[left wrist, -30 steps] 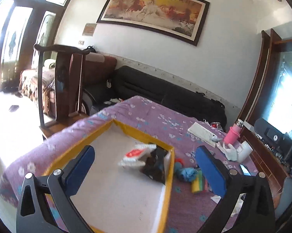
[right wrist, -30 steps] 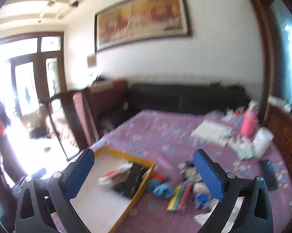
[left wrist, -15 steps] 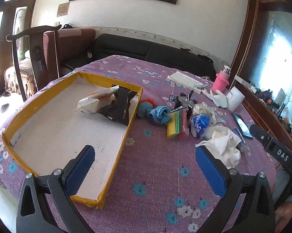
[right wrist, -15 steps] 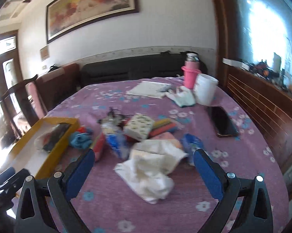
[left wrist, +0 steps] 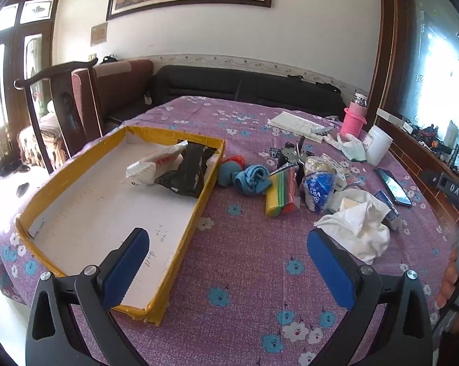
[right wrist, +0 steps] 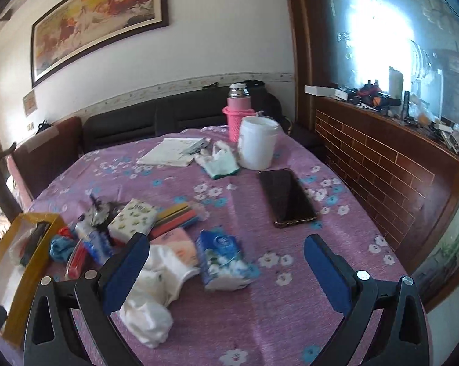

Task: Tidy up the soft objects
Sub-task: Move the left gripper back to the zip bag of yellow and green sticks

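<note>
White cloth [right wrist: 150, 299] lies crumpled by the right gripper [right wrist: 226, 270], nearer it than the left.
Both gape wide and empty; left gripper [left wrist: 229, 267] hovers beside the yellow tray [left wrist: 183, 262].

Black phone [right wrist: 287, 196] lay face up on the purple flowered tablecloth [right wrist: 247, 320], white tub [right wrist: 258, 141] stood just in front of a pink flask [right wrist: 238, 113], papers [right wrist: 173, 152] beside them, framed horse painting [right wrist: 98, 21] hung above a dark sofa [left wrist: 247, 87] (partly hidden by the table).

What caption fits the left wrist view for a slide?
Open left tool hovers above the purple floral cloth, between the yellow-rimmed tray and white cloth.
</note>
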A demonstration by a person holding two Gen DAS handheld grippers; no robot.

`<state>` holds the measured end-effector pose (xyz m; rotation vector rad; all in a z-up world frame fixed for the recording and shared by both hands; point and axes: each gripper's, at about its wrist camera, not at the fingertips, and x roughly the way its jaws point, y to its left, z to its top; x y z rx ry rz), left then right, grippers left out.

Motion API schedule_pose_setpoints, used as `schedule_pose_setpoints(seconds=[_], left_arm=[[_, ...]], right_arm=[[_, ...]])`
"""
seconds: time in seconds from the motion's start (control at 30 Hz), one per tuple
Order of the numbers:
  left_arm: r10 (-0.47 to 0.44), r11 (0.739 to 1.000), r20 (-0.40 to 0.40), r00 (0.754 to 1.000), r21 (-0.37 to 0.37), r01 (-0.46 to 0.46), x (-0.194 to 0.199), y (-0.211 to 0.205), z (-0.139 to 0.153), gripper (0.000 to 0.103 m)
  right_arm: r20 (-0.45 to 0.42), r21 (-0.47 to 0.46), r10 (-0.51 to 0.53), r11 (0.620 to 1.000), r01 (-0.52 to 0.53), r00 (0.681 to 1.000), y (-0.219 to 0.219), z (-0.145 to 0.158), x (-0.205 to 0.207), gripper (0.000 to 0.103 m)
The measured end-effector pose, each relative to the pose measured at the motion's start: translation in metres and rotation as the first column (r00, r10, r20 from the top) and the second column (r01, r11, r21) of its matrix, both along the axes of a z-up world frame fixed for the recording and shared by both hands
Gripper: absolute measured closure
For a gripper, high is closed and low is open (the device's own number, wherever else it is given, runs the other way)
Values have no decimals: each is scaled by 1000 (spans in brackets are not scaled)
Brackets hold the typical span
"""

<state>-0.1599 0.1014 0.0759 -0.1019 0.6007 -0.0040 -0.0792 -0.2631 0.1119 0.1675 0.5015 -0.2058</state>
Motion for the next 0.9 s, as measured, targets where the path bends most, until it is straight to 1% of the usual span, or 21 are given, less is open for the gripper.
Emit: schedule_pose_setpoints(seconds=[0.1,0.23,0.37,0.53,0.6,0.7,0.73,0.77,0.83,0.9], left_arm=[[2,1000,2,1000,9,-2,2,-2,-1,0],[-29,1000,-48,998,-3,29,9,-7,-9,0],[-44,999,-68,997,9,45,12,-12,-15,0],[-65,997,-107,992,22,67,22,-21,-23,0],[-81,996,-131,988,24,85,27,-25,-26,0],[-116,993,-151,982,1,118,37,-28,-27,0],[-127,992,-155,980,-6,128,40,-28,-26,0],[-138,990,-158,978,-14,137,44,-29,-25,0],[-156,988,-163,974,-28,153,55,-32,-23,0],[-165,986,-175,971,-44,160,71,-35,-21,0]], right_arm=[[26,2,-37,999,37,999,-12,9,4,1],[39,-6,-63,998,63,997,-19,13,17,1],[34,-23,-77,997,77,996,-23,7,32,1],[42,-102,-117,987,121,992,-30,-6,48,1],[51,-109,-133,984,138,990,-34,-12,50,1],[75,-90,-172,980,179,982,-45,-22,50,1],[66,-89,-189,977,194,980,-49,-26,51,1],[56,-89,-191,977,195,980,-51,-26,52,1],[79,-85,-201,975,208,976,-55,-26,48,1],[81,-85,-200,975,207,976,-57,-26,48,1]])
